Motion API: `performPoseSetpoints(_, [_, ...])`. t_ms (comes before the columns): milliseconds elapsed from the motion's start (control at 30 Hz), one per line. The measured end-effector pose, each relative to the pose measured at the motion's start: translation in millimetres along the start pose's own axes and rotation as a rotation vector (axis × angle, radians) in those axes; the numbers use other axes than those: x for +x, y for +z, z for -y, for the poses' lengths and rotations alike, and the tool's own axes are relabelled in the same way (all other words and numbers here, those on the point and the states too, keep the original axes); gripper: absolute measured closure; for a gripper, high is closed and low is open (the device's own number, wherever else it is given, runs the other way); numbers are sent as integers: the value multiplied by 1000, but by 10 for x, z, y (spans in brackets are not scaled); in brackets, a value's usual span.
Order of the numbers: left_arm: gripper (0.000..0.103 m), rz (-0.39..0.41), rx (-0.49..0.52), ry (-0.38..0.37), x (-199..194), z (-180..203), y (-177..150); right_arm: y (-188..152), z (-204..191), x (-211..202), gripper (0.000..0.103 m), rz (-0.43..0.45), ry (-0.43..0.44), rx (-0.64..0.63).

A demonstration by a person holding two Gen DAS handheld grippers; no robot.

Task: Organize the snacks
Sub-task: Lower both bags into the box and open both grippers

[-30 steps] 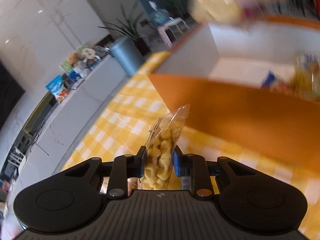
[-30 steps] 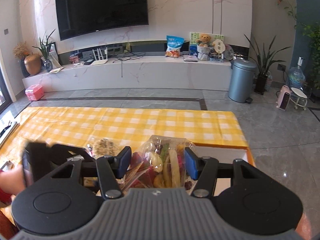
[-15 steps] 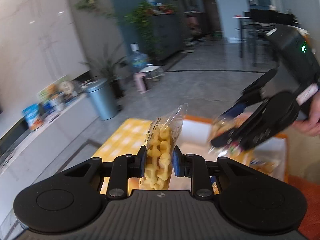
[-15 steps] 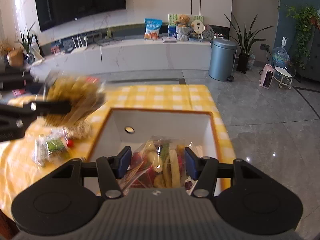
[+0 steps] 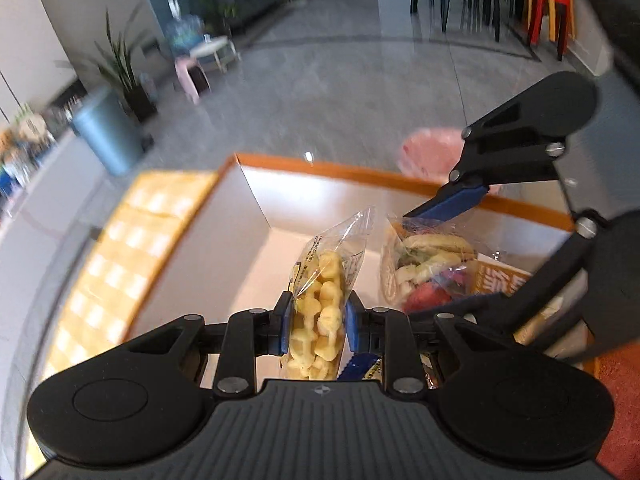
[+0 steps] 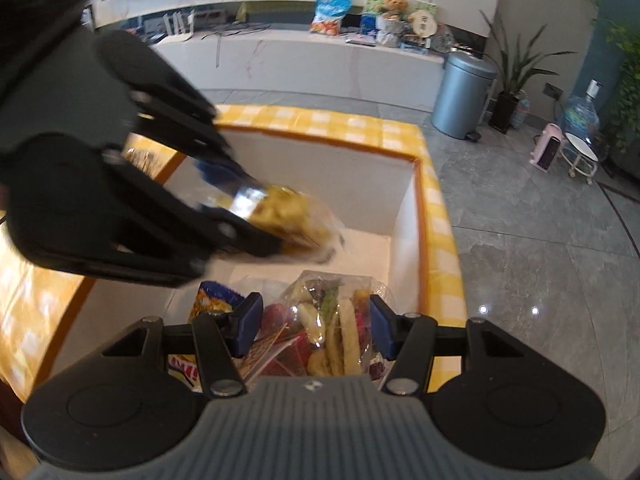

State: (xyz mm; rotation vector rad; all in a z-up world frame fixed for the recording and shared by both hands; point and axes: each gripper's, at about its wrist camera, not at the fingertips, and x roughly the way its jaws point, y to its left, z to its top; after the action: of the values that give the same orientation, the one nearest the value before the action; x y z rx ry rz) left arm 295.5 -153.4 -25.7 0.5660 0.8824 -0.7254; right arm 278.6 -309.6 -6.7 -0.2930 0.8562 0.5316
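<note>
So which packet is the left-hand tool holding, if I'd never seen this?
Find the orange-rimmed white box on the yellow checked tablecloth. Above it the left gripper pinches a slim clear packet of pale yellow puffs. The neighbouring mixed-snack bag is fatter and multicoloured.

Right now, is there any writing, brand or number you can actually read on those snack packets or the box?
None reads clearly.
Clear bag of yellow puffed snacks: small print down its edge, too small.
Orange packet with large white characters: partly hidden, unreadable.
Red-and-yellow wrapper: letters cut off.
</note>
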Motion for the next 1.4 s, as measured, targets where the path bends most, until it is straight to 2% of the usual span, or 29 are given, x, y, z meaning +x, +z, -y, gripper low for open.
performPoseSetpoints(133, [74, -64, 0, -25, 226, 22, -60, -23, -31, 108, 48, -5, 0, -43])
performPoseSetpoints(233, [74, -80, 7, -43, 275, 38, -85, -46, -57, 189, 48, -26, -1, -67])
performPoseSetpoints(867, [74, -247, -10, -212, 73, 136, -383, 28, -100, 66, 48, -112, 27, -88])
performPoseSetpoints(1200, [70, -239, 9, -146, 126, 294, -408, -3, -166, 155, 44, -121, 10, -134])
performPoseSetpoints(1233, [65, -235, 8, -148, 109, 301, -422, 2, -167, 149, 43, -122, 6, -140])
performPoseSetpoints(1267, [57, -231, 4, -148, 85, 307, -441, -14, -182, 118, 42, -120, 0, -145])
performPoseSetpoints(1400, [53, -197, -8, -158, -14, 318, -459, -9, -184, 38, 36, -111, 3, -149])
